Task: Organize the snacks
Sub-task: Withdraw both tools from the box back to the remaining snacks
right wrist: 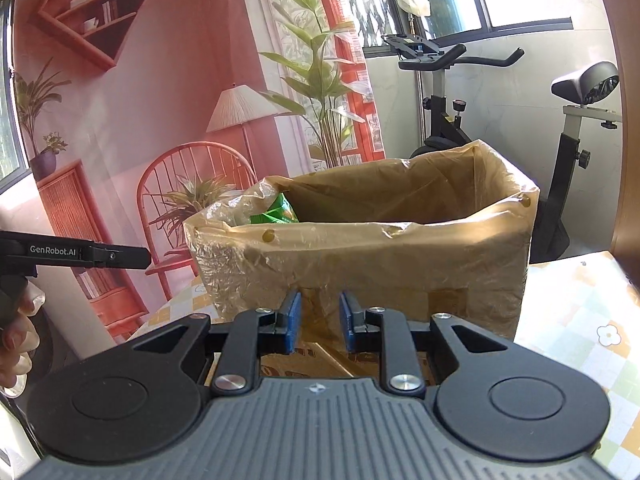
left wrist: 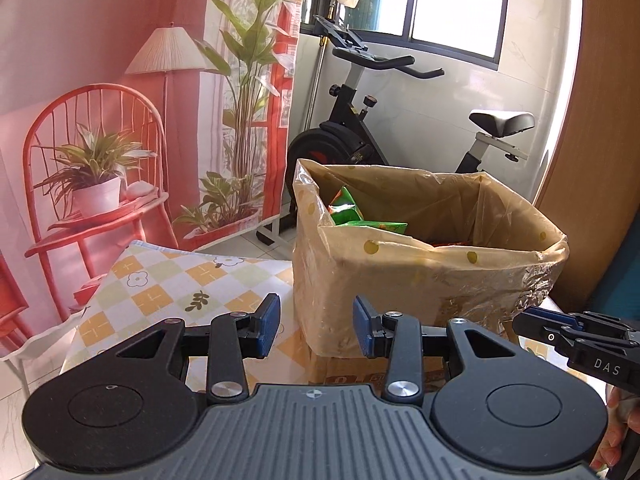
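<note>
Both grippers are released and carry nothing: my left gripper [left wrist: 316, 326] has its jaws apart with only air between them, and my right gripper [right wrist: 319, 322] stands narrower, also with nothing between the pads. Just ahead of them is the box [left wrist: 400, 280], lined with a plastic bag, on the table [left wrist: 160, 284]. Green snacks [left wrist: 352, 216] lie inside, at its left end. I judge that I am between placements. Next I must find another snack; none shows outside the box from here.

Box's [left wrist: 420, 280] lower contents hidden
</note>
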A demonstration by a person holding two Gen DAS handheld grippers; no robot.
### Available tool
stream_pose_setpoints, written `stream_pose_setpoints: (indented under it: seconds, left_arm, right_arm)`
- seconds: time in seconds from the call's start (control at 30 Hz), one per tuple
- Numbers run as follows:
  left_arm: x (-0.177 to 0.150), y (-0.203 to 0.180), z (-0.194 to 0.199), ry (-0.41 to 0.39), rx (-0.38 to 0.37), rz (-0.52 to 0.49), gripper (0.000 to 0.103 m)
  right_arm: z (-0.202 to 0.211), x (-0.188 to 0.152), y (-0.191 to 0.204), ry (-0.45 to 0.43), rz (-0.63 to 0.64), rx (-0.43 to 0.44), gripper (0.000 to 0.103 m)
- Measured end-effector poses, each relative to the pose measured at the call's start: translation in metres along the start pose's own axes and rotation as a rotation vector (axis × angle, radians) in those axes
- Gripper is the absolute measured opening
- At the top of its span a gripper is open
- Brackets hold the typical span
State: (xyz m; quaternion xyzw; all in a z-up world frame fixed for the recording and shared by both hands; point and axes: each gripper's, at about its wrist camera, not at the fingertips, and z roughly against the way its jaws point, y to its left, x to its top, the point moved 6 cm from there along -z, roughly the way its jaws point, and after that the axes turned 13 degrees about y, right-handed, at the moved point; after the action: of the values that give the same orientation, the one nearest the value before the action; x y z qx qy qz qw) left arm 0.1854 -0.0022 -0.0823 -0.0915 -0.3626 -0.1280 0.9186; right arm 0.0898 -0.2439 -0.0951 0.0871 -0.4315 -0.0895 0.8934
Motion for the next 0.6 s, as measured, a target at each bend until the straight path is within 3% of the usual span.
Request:
stream_pose_setpoints:
  seconds: [0.2, 0.47, 0.6]
  left_arm:
    - [-0.026, 0.005, -0.015, 0.052, 0.001, 0.023, 0.042]
    - [-0.053, 0.003, -0.04, 0.107, -0.023, 0.029, 0.044]
    - [-0.061, 0.004, -0.053, 0.136, -0.038, 0.038, 0.044]
  right_arm:
    - [-0.012, -0.029, 0.008, 0.072, 0.009, 0.017, 0.024]
    - [-0.034, -0.059, 0.012, 0.167, 0.046, 0.013, 0.035]
    - [-0.047, -0.071, 0.01, 0.212, 0.057, -0.006, 0.036]
